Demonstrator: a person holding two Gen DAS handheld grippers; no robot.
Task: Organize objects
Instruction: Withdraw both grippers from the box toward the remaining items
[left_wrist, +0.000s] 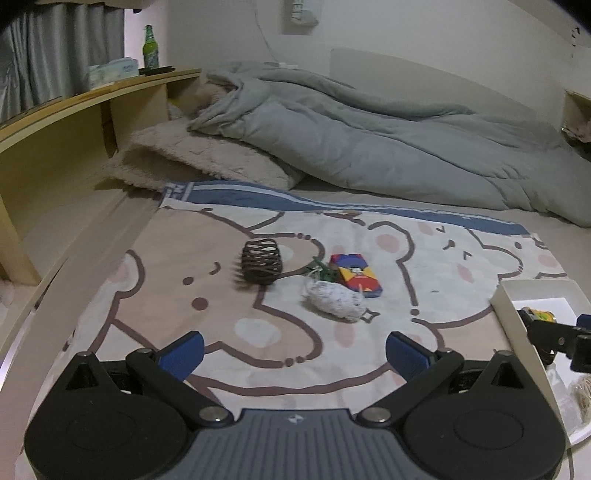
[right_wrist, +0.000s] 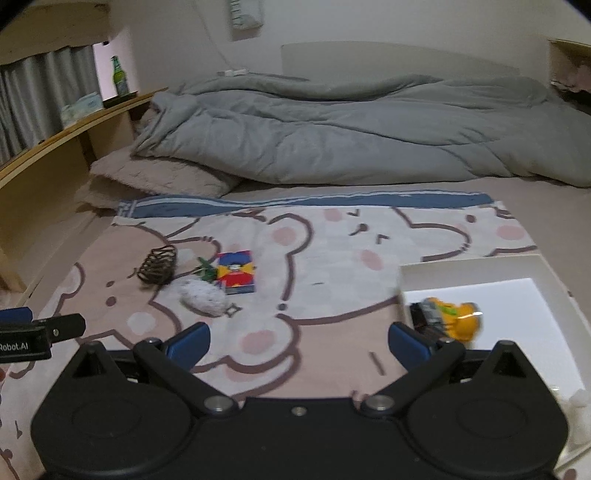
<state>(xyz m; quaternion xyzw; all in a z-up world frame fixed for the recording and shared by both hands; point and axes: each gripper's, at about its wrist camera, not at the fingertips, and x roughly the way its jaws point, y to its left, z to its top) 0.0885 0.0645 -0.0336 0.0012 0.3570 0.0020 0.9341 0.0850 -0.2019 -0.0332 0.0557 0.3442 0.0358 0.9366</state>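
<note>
Left gripper (left_wrist: 295, 349) nearest the lens: jaws spread wide, nothing between the pads, nothing touched, hovering over the bear-print blanket (left_wrist: 166, 295). Right gripper (right_wrist: 299, 345) the same, fully spread and empty.

Progress looks early: one yellow toy (right_wrist: 456, 319) sits in the white box (right_wrist: 469, 267), just ahead-right of the right gripper. A pale bundle shows at the box's near end in the left view, can't tell what it is.

Left to move, all ahead of the left gripper: wire spiral holder (left_wrist: 260, 266), fuzzy white-grey toy (left_wrist: 332, 298), colourful card box (left_wrist: 356, 275), small green item (left_wrist: 319, 271) between holder and card box
</note>
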